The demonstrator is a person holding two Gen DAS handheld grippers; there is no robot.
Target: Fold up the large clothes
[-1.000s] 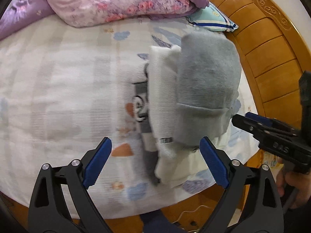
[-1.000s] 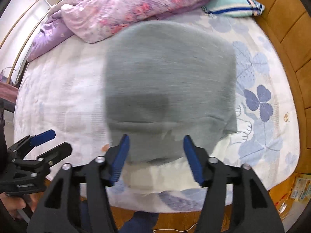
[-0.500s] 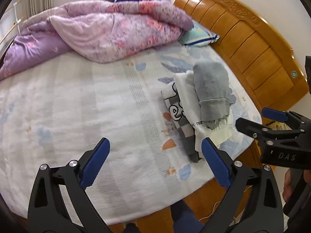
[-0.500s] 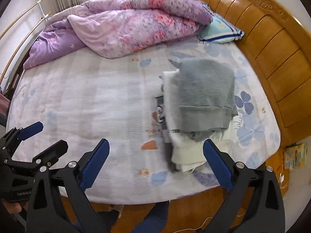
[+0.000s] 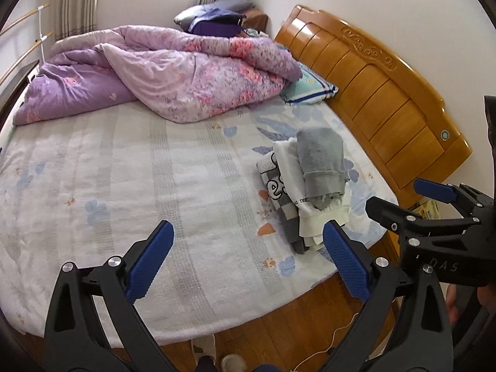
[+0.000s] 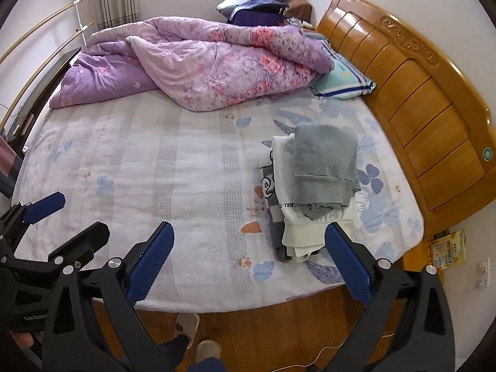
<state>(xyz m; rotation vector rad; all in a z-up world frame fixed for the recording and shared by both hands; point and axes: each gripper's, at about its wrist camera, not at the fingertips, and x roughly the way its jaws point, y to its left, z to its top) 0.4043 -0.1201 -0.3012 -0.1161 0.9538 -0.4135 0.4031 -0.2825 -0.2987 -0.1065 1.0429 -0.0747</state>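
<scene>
A folded grey garment (image 5: 322, 161) (image 6: 324, 167) lies on top of a stack of folded clothes: a white garment (image 5: 297, 192) (image 6: 297, 226) and a grey-and-white checked one (image 5: 274, 187) (image 6: 269, 186). The stack sits on the bed near the wooden headboard. My left gripper (image 5: 248, 257) is open and empty, held off the bed's near edge, left of the stack. My right gripper (image 6: 249, 257) is open and empty, also back from the edge; it also shows in the left wrist view (image 5: 412, 198).
A crumpled purple floral quilt (image 6: 201, 65) covers the far part of the bed (image 6: 139, 170). A striped pillow (image 6: 344, 82) lies by the wooden headboard (image 6: 418, 93). Wooden floor, slippers (image 6: 189, 325) and a white cable (image 6: 319, 353) lie below the bed edge.
Both grippers have pulled back and up from the stack, well away from the bed. The right gripper's jaws have opened wider. The grey garment stays on the stack.
</scene>
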